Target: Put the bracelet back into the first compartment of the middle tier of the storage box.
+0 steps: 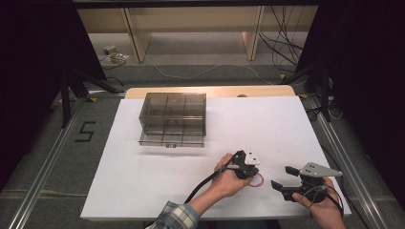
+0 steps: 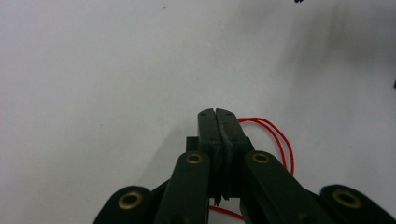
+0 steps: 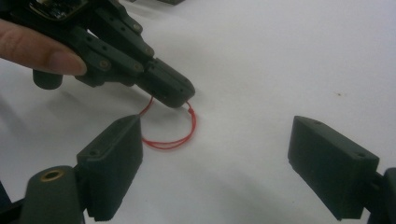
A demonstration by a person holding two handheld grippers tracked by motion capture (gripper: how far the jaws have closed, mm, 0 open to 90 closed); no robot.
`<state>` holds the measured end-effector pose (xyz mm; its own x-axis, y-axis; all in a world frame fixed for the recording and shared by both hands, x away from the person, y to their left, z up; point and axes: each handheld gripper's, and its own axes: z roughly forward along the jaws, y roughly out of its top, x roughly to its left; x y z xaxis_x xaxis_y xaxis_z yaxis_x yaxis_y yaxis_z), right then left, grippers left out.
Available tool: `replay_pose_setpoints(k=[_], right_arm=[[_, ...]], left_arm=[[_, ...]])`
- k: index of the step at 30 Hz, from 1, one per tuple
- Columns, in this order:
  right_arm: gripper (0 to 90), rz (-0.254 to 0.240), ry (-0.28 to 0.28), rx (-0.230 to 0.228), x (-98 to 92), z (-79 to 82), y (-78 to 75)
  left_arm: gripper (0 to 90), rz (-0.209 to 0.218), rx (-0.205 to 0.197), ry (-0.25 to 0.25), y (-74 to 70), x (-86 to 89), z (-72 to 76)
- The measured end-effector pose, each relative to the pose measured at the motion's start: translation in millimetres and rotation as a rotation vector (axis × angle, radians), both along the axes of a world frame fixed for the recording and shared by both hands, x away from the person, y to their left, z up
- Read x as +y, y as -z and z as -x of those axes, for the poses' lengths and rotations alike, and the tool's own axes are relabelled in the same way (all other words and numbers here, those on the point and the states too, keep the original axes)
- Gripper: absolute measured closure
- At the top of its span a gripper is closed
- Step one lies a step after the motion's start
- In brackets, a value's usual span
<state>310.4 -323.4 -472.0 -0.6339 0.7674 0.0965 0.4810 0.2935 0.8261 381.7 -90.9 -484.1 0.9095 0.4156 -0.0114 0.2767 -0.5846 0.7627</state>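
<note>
So we've got a thin red loop (image 1: 258, 181) of what looks like string or a fine rubber band, doubled up so two strands run side by side, lying on the white sheet (image 1: 143, 176) near the front edge, right of centre. Our left gripper (image 1: 250, 172) has its jaws pressed together right at the loop; in the left gripper view the red strands (image 2: 280, 140) curve out from the right side of the tips, and we can't tell for sure whether the band is actually pinched. Our right gripper (image 1: 282, 177) sits just beside it, jaws spread wide with nothing between them. Further back on the sheet there's a smoky clear drawer box (image 1: 173, 119), well apart from the loop.
</note>
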Motion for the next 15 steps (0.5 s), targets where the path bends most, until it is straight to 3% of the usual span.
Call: replay_pose_setpoints(k=[7, 15], right_arm=[[18.7, 0.0, 0.001, 0.0, 0.3, 0.1, 0.1], [18.7, 0.0, 0.0, 0.0, 0.6, 0.1, 0.4]], left_arm=[[89.7, 0.068, -0.029, -0.037, -10.0, 7.6, -0.8], [89.8, 0.115, -0.054, -0.077, -18.0, 17.9, -4.1]])
